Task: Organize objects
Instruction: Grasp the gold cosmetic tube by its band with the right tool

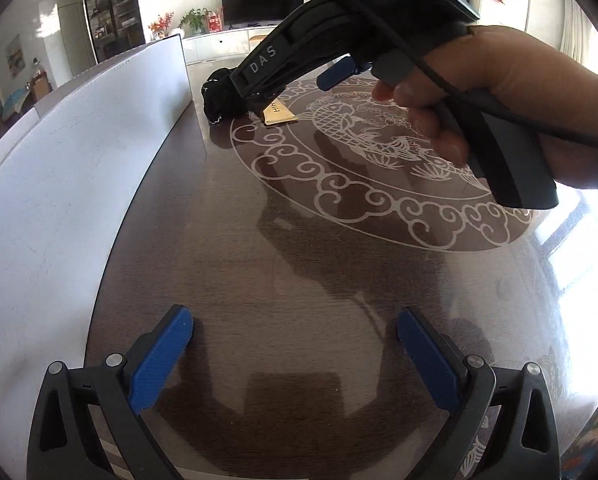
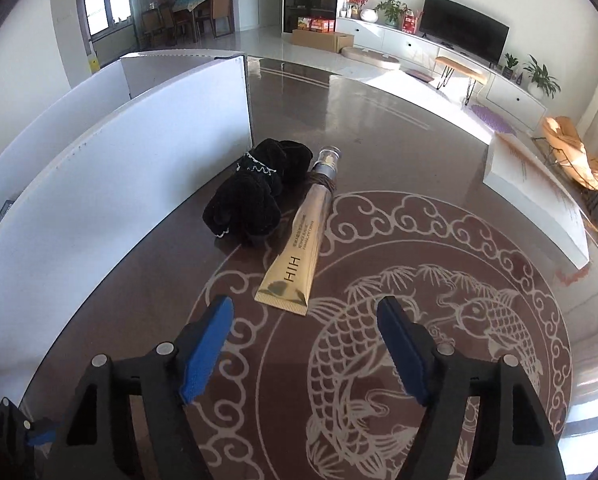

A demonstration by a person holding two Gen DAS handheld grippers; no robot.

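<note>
A gold cosmetic tube [image 2: 299, 248] with a clear cap lies on the dark patterned table [image 2: 379, 140]. A black velvet scrunchie [image 2: 255, 196] touches its left side. My right gripper [image 2: 305, 312] is open with nothing between its fingers, and the tube's flat end lies just ahead of them. In the left wrist view a hand [image 1: 479, 92] holds that gripper above the tube [image 1: 281, 114] and scrunchie [image 1: 219, 96], with one blue pad [image 1: 335, 76] showing. My left gripper [image 1: 295, 328] is open and empty over bare table.
A tall white panel [image 2: 139, 152] stands along the table's left side, right behind the scrunchie; the left wrist view shows it as a white panel [image 1: 79, 160] too. A flat white box [image 2: 539, 188] lies at the table's right edge. A living room lies beyond.
</note>
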